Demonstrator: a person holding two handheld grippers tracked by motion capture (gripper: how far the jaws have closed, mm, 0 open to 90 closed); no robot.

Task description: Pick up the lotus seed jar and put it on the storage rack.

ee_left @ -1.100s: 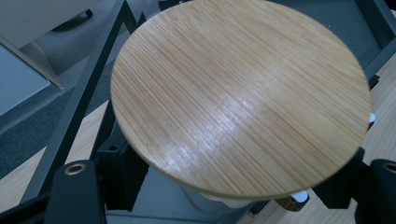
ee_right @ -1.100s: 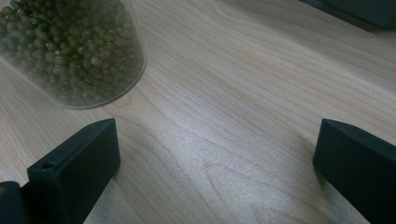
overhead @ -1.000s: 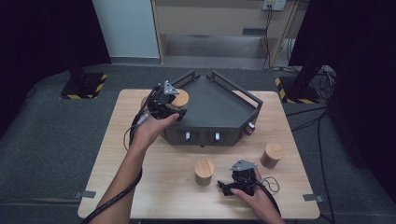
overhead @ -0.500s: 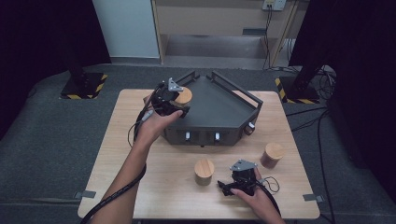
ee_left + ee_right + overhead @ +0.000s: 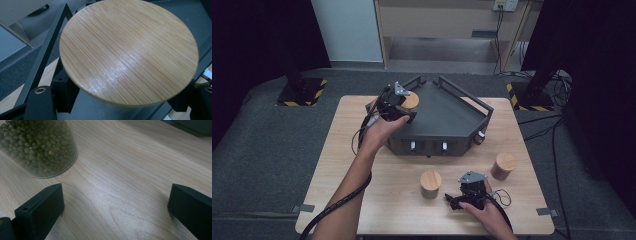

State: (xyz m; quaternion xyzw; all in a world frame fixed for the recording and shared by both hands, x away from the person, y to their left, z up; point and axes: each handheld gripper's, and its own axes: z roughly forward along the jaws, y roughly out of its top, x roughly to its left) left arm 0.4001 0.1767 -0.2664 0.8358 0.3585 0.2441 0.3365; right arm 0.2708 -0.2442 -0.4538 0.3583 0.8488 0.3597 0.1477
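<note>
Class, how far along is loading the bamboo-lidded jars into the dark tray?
None looks set down yet. In hand: the left gripper holds one bamboo-lidded jar over the dark metal tray. Left: two jars on the wooden table; right gripper rests open.

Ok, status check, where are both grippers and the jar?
Left gripper shut on bamboo-lidded jar over dark tray. Right gripper open, resting on table near bean jar. Path clear.

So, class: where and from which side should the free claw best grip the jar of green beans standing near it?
Probably the glass wall of the jar of green beans, below its bamboo lid, approached level from its right by the open right claw: it stands upright and round, with bare table around it.
</note>
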